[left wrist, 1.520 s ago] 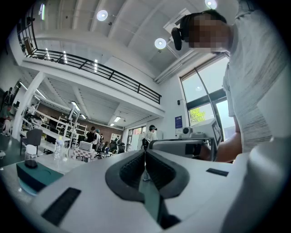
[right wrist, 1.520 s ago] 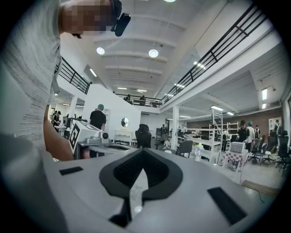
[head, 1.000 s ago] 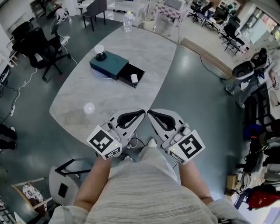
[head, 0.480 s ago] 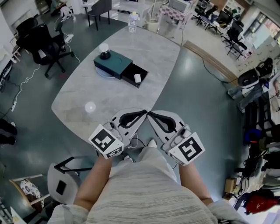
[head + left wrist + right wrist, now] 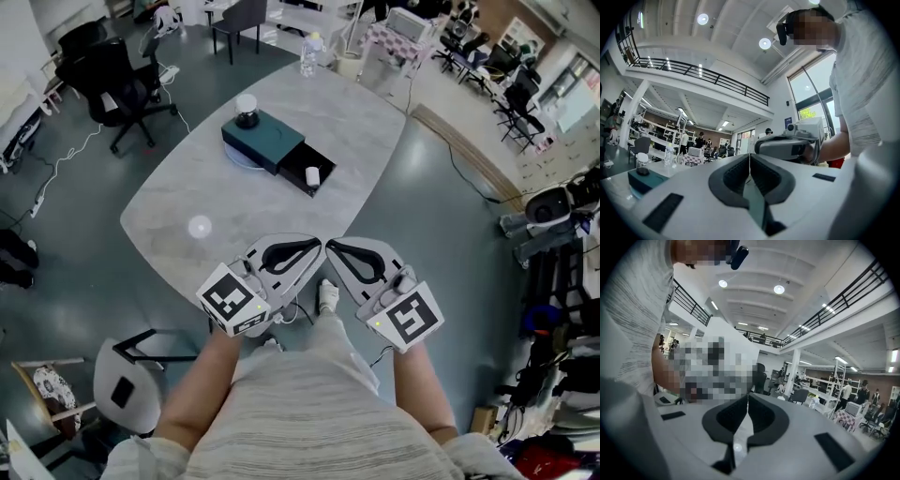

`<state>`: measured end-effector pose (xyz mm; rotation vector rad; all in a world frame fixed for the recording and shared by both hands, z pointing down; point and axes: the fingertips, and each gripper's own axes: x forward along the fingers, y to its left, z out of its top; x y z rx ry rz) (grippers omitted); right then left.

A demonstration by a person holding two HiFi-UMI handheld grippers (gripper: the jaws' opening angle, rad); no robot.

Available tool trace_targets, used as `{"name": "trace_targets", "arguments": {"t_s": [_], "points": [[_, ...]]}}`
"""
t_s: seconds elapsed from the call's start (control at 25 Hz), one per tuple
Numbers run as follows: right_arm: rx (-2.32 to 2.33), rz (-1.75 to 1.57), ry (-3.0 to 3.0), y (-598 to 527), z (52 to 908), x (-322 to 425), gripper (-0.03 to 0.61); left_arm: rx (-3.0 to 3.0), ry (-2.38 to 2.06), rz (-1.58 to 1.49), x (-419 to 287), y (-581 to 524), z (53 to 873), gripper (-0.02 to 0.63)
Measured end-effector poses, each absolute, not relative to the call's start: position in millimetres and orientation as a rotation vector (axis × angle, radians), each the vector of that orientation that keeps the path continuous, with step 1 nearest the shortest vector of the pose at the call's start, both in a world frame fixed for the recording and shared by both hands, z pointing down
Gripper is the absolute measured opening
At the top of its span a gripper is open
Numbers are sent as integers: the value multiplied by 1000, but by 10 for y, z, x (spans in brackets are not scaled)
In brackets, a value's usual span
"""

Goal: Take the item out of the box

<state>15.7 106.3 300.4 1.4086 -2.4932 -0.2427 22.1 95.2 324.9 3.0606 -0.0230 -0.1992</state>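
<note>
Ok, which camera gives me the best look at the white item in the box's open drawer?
The head view: the white item sits in the open drawer, unobstructed. The left gripper view catches only the teal box at its edge, item unseen; the right gripper view shows neither.

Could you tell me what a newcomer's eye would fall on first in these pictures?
First, the left gripper and right gripper, held side by side over the near edge of the pale table, each shut and empty. Farther out on the table sits a teal box with its black drawer pulled open, a small white item standing inside it.
</note>
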Motion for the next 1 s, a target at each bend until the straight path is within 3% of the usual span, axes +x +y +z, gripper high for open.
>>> {"name": "trace_targets", "arguments": {"t_s": [1.0], "points": [[872, -89, -2407, -834, 4040, 1294, 23, 2906, -428, -83, 995, -906, 3980, 18]]}}
